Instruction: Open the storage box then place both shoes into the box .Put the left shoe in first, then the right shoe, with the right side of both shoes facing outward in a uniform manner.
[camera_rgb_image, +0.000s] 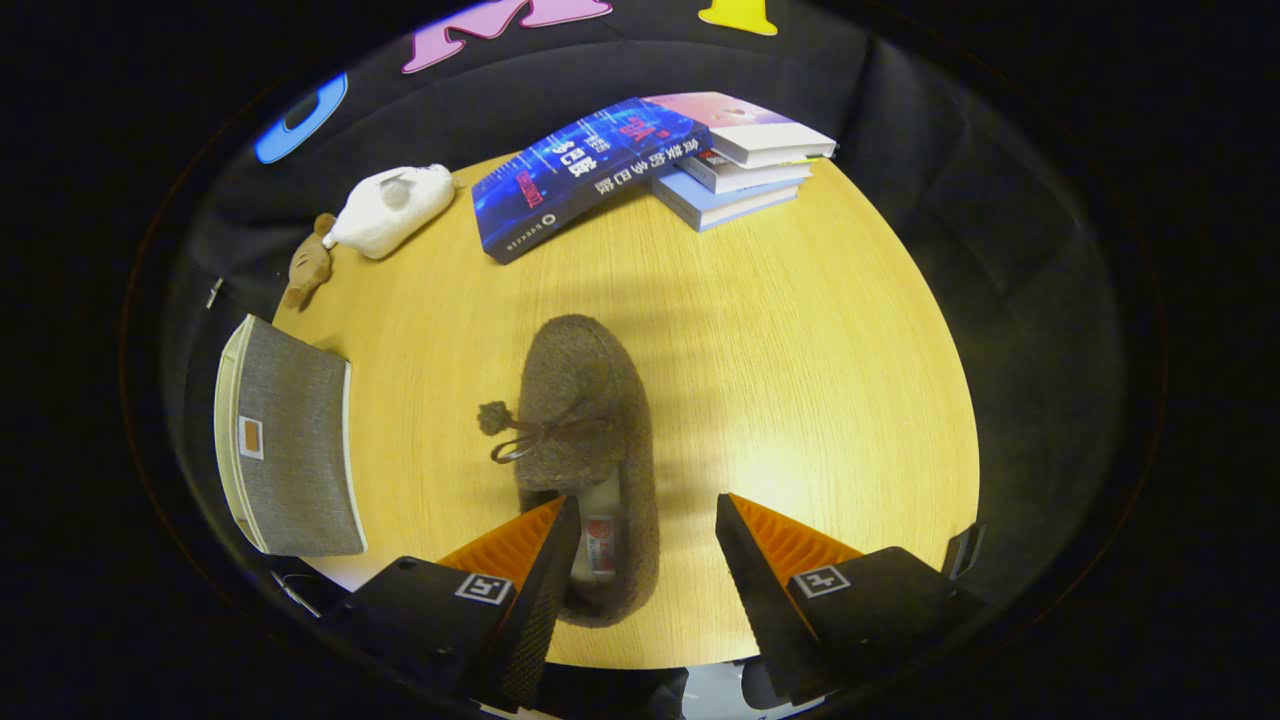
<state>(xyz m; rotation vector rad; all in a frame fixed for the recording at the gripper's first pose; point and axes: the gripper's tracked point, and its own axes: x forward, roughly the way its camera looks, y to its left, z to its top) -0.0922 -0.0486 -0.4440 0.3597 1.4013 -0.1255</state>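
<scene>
While hovering over the round pale wooden table (800, 350), spread apart and gripping nothing, gripper (645, 520) above the heel of the brown woolly slipper (590, 440), grey fabric storage box (290, 440) off left, stacked books (730, 165) and white plush toy (390, 210) beyond.

The blue book (585, 170), in the upper middle of the picture and leaning on the stack of books (745, 165), carries large white Chinese characters and a small line of Latin letters on its cover. At this tilt I cannot read either surely. A tag inside the shoe (585, 400), low in the middle, bears red print too small to read. My gripper (643, 500), fingers spread apart, wears a square black-and-white coded marker on each finger's base.
</scene>
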